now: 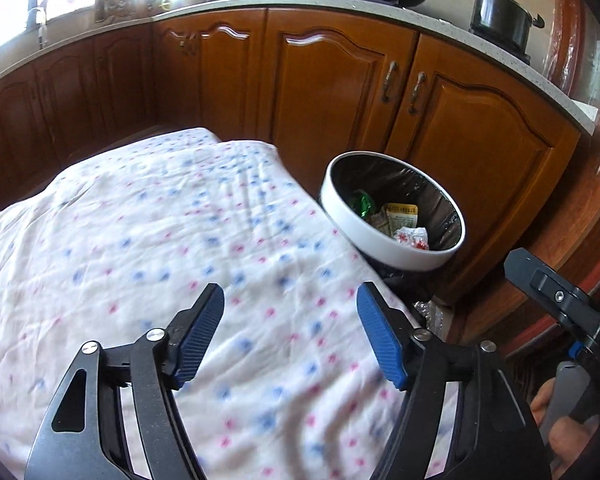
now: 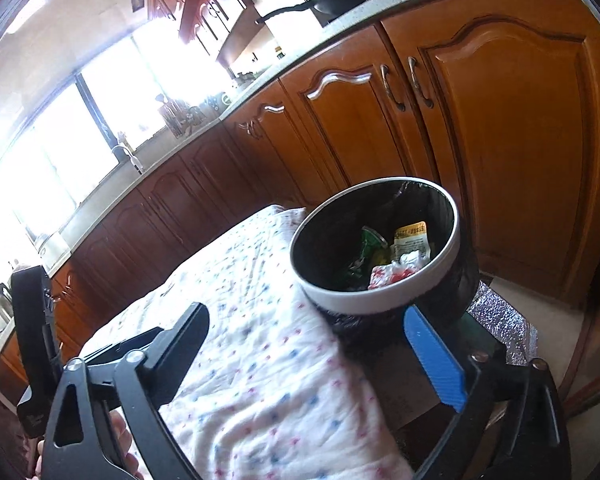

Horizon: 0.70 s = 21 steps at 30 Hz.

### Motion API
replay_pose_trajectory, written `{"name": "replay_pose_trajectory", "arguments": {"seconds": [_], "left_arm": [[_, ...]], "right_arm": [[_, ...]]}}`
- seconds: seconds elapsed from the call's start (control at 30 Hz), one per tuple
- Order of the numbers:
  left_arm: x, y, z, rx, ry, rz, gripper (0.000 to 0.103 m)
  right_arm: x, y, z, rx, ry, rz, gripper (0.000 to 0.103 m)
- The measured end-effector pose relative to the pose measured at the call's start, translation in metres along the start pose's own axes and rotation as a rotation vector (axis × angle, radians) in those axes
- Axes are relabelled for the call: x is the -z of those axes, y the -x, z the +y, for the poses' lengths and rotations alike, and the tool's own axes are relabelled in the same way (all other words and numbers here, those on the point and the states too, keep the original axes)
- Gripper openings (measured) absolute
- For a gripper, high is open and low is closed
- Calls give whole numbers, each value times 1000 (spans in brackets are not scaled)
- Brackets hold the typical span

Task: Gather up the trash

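Wrappers already lie inside the round white-rimmed, black-lined bin beside the floral-clothed surface; left gripper and right gripper hover nearby, spread wide and empty, apparently finished dropping.

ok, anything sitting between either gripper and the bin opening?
Nothing visible. The bin stands open-topped beside the cloth-covered table, wrappers inside. Left gripper and right gripper have open, empty jaws.

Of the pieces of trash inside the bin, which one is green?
The crumpled green wrapper in the trash bin, lying left of the yellow-labelled packet. The third piece, a white wrapper with red marks, sits nearest the bin's front rim.
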State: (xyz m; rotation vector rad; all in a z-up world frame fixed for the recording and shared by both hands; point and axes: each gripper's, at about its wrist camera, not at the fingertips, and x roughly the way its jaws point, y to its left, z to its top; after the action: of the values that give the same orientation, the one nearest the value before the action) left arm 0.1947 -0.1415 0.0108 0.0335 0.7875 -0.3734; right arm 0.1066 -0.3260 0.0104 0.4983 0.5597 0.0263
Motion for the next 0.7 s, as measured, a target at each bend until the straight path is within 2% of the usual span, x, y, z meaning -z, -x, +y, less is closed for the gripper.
{"name": "replay_pose_trajectory", "arguments": {"seconds": [0.2,0.37,0.53,0.6,0.7], "left_arm": [[23,28,18,-21,31,-52,79],[33,60,29,-37,49,-145,86],[35,97,37,-78,67,-264,103],[40,108,40,-105,74,-308,103],[50,111,45,-133,85,-327,103]], "right_arm": [[19,18,22,34,72,-55,100],[18,48,51,59,172,-165,103],[14,78,80,66,271,-279,103],[19,84,89,66,305,-316,103],[29,79,89,79,321,-329,103]]}}
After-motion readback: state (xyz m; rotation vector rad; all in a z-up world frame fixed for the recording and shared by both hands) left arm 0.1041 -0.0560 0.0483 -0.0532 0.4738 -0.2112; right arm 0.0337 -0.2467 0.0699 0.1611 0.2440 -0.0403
